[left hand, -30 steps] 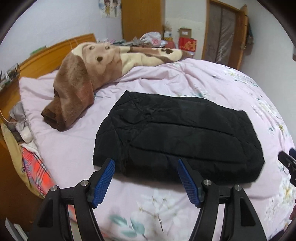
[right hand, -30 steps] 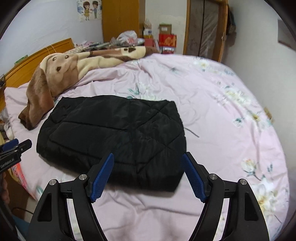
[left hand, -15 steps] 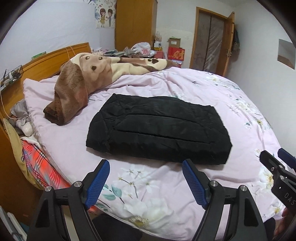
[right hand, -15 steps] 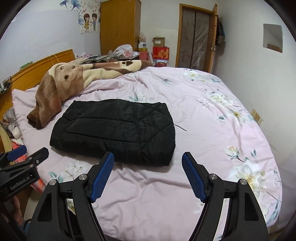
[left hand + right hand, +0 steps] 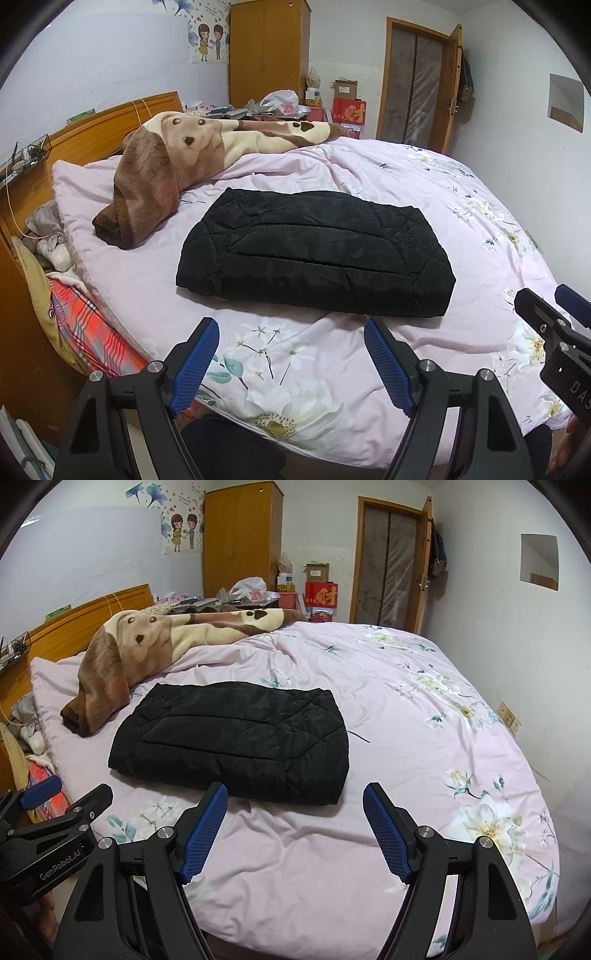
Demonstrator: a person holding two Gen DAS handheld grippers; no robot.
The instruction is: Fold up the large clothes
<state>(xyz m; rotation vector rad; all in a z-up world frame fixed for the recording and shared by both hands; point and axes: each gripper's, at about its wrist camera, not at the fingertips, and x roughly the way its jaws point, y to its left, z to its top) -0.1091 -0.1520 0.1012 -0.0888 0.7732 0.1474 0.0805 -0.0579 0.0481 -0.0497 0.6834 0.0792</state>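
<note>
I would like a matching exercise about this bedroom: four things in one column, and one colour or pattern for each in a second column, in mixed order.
Things:
1. folded jacket
2. blanket
3. bed cover
4. wardrobe

Descriptions:
A. pale pink with flowers
B. black, quilted
C. orange-brown wood
D. brown and cream, with a dog face

Pairs: 1-B, 2-D, 3-A, 4-C
</note>
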